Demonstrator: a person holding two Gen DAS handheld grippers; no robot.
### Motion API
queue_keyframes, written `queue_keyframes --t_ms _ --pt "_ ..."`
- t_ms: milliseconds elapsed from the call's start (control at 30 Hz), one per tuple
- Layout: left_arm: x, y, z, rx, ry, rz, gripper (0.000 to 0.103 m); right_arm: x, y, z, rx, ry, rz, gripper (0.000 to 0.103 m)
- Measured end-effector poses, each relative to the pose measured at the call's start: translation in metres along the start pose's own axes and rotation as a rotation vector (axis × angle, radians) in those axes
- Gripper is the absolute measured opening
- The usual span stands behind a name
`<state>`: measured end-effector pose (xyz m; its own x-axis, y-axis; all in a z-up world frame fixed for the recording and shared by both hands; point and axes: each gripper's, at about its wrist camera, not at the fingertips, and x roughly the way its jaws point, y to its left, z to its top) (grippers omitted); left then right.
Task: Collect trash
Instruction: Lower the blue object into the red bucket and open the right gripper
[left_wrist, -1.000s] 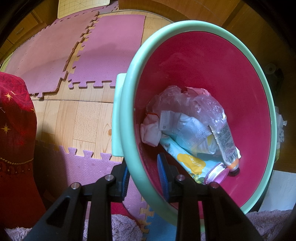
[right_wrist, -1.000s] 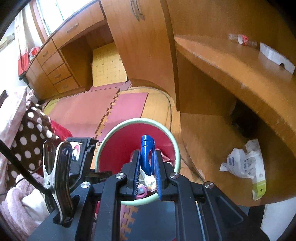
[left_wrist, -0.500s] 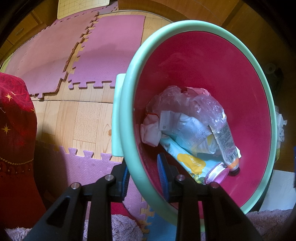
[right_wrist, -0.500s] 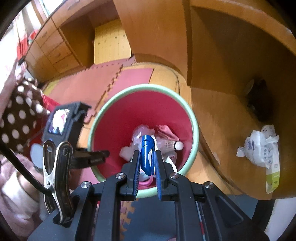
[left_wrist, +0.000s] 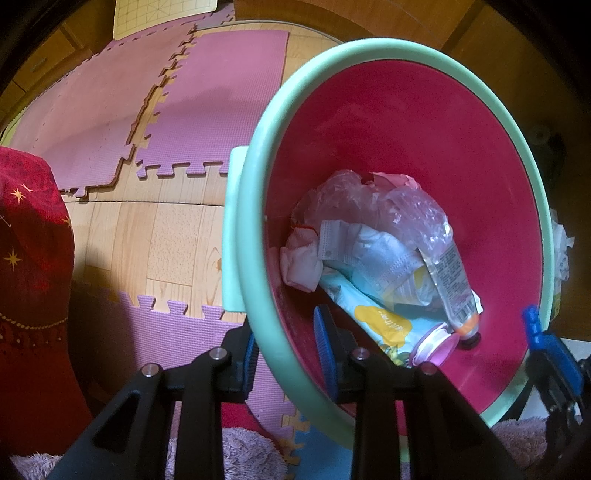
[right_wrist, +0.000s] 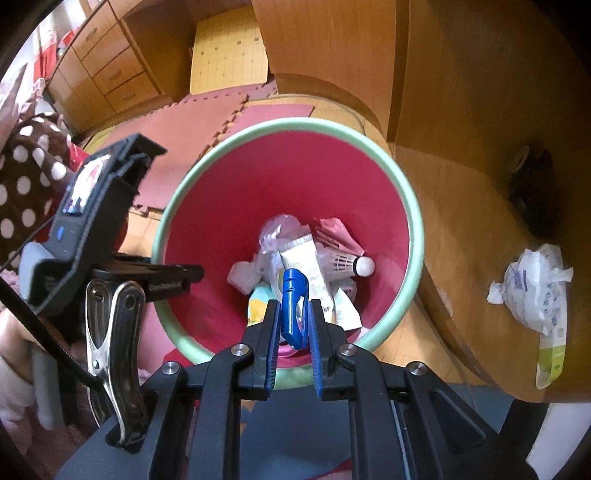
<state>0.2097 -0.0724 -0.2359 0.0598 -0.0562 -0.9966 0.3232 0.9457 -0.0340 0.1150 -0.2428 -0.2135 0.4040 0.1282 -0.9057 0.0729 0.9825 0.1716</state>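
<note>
**Blue clip held over bin, drop pending**

A small blue plastic clip (right_wrist: 293, 306) is pinched betw. the pads of the right gripper (right_wrist: 293, 325), directly above the open mouth of the bin (right_wrist: 413, 236). The bin's green rim is clamped by the left gripper (left_wrist: 286, 354), one pad outside, one inside the red wall. The clip is judged light, stiff & a bit slick; it is gripped across its flat sides near the lower end, which seems adequate for so light a thing. Inside the bin soft, crumply stuff is seen: plastic wrap (left_wrist: 373, 199), a squeezed tube (left_wrist: 452, 280), a shuttlecock (right_wrist: 351, 264). All of it is judged featherweight, so the bin prob. tips easily unless held at the rim.

A crumpled white bag (right_wrist: 532, 284) is left on a low wood shelf, well apart from the bin, w/ loose folds to be pinched. The floor is wood w/ pink foam mats (left_wrist: 110, 103); wood cabinets w/ drawers (right_wrist: 107, 70) are seen behind.
</note>
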Motion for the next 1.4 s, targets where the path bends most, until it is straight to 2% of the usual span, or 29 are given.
queue_keyframes --t_ms 433,1233,1333,1400 --pt "0.0 0.003 0.001 0.003 -0.003 0.004 0.03 0.026 0.004 -0.009 -0.03 0.056 -0.015 0.016" --pt "0.0 0.002 0.0 0.003 -0.004 0.005 0.03 0.027 0.002 -0.01 -0.014 0.051 -0.003 0.016" --pt "0.001 0.002 0.0 0.004 -0.005 0.005 0.03 0.027 0.001 -0.01 -0.007 0.048 0.009 0.02" --pt "0.001 0.002 0.0 0.003 -0.004 0.005 0.03 0.027 0.003 -0.01 -0.005 0.046 0.021 0.026"
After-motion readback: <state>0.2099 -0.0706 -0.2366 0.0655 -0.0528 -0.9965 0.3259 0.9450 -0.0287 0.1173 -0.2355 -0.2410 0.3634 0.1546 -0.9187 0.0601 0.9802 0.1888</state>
